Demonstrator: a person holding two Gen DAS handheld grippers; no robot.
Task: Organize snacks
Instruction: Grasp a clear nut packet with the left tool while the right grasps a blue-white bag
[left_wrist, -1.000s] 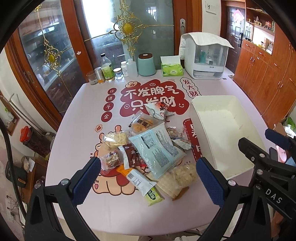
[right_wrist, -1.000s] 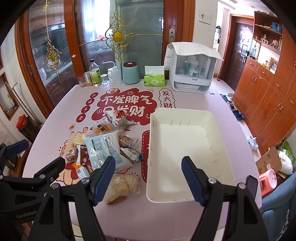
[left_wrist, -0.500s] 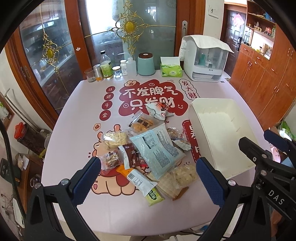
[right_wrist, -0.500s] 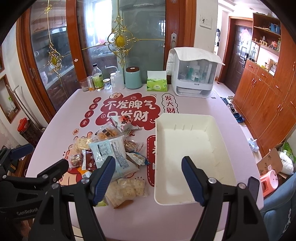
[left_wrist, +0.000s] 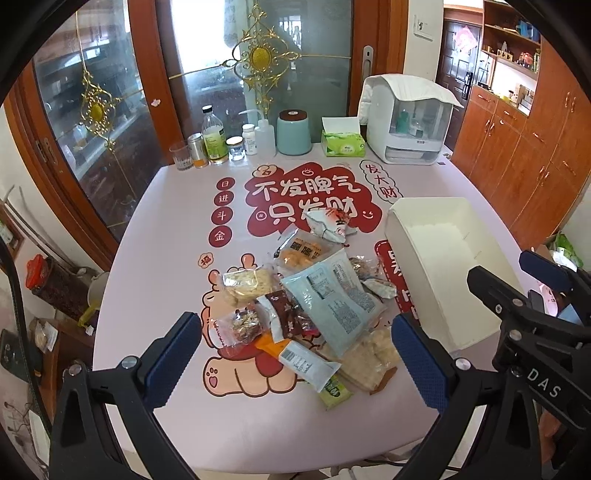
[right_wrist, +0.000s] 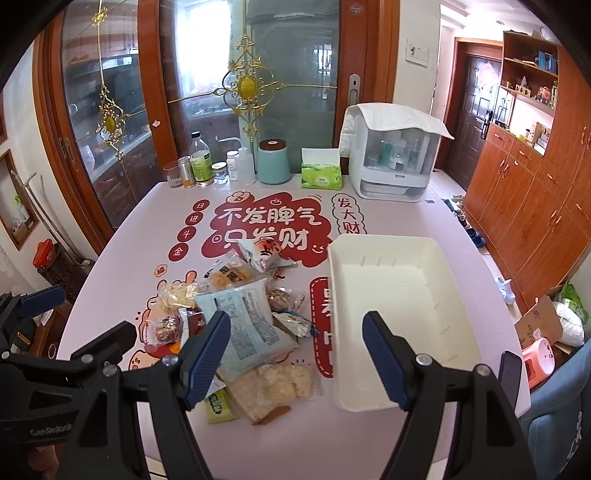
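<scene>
The snack bags (left_wrist: 328, 299) are shiny, crinkly plastic. The white bin (right_wrist: 402, 306) is smooth matt plastic. The cabinets (right_wrist: 532, 206) are glossy brown wood.

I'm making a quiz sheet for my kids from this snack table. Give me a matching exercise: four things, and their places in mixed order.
Things:
1. white bin
2. tissue box
3. light blue packet
4. green bar

Places:
A. on top of the snack pile
B. near edge of the pile
C. far edge of the table, beside the teal canister
D. right of the pile, nothing inside

Pairs: 1-D, 2-C, 3-A, 4-B
</scene>
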